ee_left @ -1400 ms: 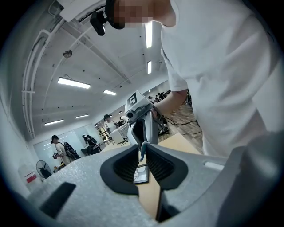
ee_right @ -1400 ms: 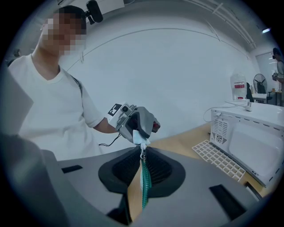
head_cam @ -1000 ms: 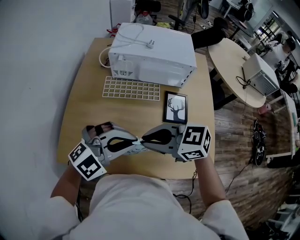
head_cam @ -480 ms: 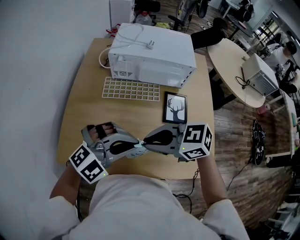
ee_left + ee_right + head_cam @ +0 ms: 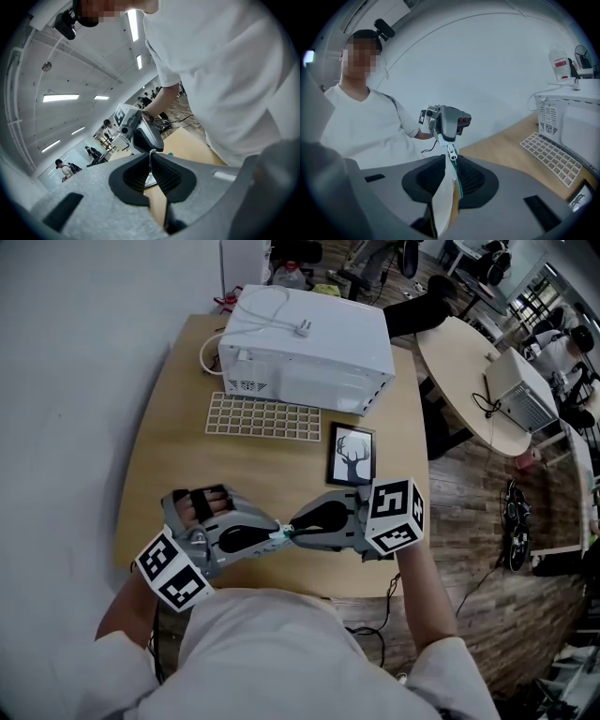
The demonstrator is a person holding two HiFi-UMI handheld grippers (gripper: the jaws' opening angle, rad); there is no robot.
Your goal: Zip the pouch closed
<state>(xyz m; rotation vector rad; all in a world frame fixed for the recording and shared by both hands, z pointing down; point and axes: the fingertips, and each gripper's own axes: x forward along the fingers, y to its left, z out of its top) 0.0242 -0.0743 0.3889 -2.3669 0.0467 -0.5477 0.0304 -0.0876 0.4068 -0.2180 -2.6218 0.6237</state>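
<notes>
I hold both grippers tip to tip above the near edge of the wooden table [image 5: 178,465]. Between them is a small white pouch [image 5: 280,536] with a green zipper edge. In the right gripper view the pouch [image 5: 444,199] runs back between the pads of my right gripper [image 5: 453,165], whose jaws have just been opening a little while still closed on it. My left gripper [image 5: 273,538] is shut on the white zipper pull [image 5: 451,153] at the pouch's end. The left gripper view shows only a thin white strip [image 5: 150,164] between its jaws [image 5: 151,157].
A white box-shaped appliance [image 5: 305,348] with a cable stands at the back of the table. In front of it lie a white grid tray [image 5: 262,416] and a framed deer picture [image 5: 352,456]. A round table [image 5: 464,381] stands to the right.
Both grippers have rolled slightly, and the marker cubes show new faces. The tips stay together at the pouch, in about the same place.
</notes>
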